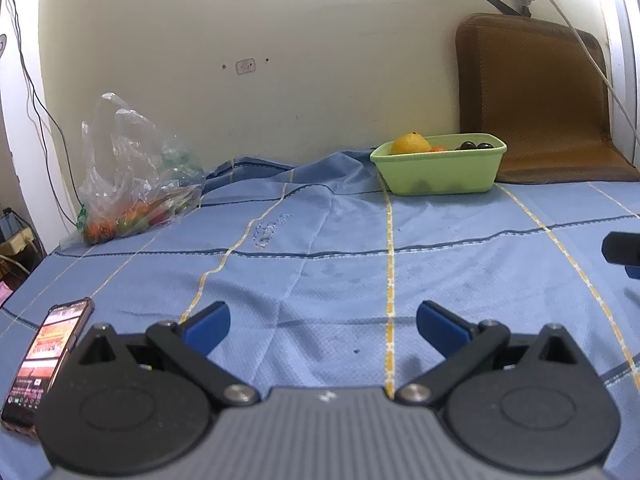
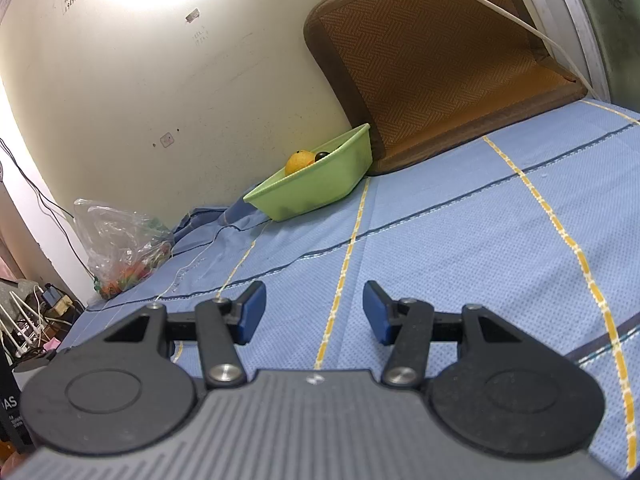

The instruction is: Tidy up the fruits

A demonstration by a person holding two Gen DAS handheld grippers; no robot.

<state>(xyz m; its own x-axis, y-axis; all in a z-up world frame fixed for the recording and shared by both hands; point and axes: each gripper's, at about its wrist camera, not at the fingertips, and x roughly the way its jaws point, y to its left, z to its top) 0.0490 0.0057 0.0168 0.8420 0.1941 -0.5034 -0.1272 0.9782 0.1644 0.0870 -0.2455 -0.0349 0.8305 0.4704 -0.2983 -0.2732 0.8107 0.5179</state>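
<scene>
1. Left wrist view: your left gripper [image 1: 323,330] has its jaws spread wide apart, with nothing between the blue pads [image 1: 210,326] but the bare blue bedsheet [image 1: 340,272]. They clamp nothing and touch no fruit.
2. Same view, ahead of the jaws and to their right: the green tub [image 1: 438,172] sits well apart from you, against the wall and just beside the brown mat [image 1: 536,100]. An orange [image 1: 411,144] stands above its rim at the left end, with a small red-orange fruit [image 1: 438,149] and dark round fruits [image 1: 474,145] beside it.
3. Same view, ahead and to the left of the jaws: a clear plastic bag [image 1: 132,176] lies on the sheet near the wall, holding red, orange and green pieces at its bottom. What kinds they are is too blurred to tell.
4. Same view, just beside the left jaw: a phone [image 1: 44,364] lies face up with its screen lit. At the right edge a dark part with a blue tip [image 1: 622,254] shows above the sheet, apparently your other gripper.
5. Right wrist view: your right gripper [image 2: 314,312] has its jaws partly open, narrower than the left, and empty. Only the sheet [image 2: 440,240] and a yellow stripe show between the pads [image 2: 252,312].
6. Same view, straight ahead of the jaws and well apart: the green tub [image 2: 316,188] appears tilted by the camera's roll, with the orange [image 2: 300,161] and one dark fruit [image 2: 321,156] visible over its rim. The brown mat [image 2: 432,60] stands just to its right.
7. Same view, ahead and far left of the jaws: the plastic bag [image 2: 120,240] rests at the sheet's edge, near the wall.
</scene>
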